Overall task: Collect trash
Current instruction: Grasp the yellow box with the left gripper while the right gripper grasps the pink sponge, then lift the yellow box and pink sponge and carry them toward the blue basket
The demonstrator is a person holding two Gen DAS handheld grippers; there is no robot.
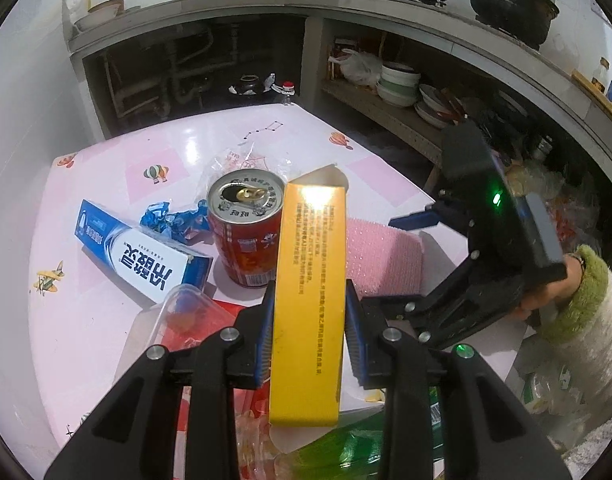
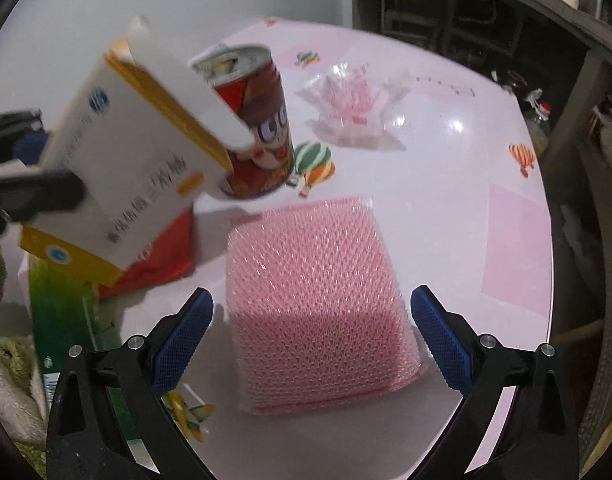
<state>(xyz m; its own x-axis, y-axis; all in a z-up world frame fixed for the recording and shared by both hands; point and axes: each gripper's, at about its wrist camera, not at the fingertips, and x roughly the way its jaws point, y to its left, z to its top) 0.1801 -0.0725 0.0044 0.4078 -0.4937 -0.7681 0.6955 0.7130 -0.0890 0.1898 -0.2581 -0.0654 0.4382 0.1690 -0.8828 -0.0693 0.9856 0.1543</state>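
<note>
My left gripper [image 1: 309,320] is shut on a yellow and white carton [image 1: 311,280], held above the table; the carton also shows in the right wrist view [image 2: 122,160], lifted in front of the red can [image 2: 258,120]. My right gripper [image 2: 310,336] is open, its blue pads on either side of a pink mesh sponge pack [image 2: 318,304] lying flat on the table. The right gripper also shows in the left wrist view [image 1: 416,220]. The red can [image 1: 246,232] stands upright, opened.
On the pink table [image 1: 106,320] lie a blue toothpaste box [image 1: 142,252], a crumpled blue wrapper [image 1: 174,220], a clear plastic wrapper [image 2: 354,108], a red packet [image 2: 162,256] and a clear plastic cup [image 1: 182,304]. Green packaging [image 2: 62,312] lies at the near edge. Kitchen shelves stand behind.
</note>
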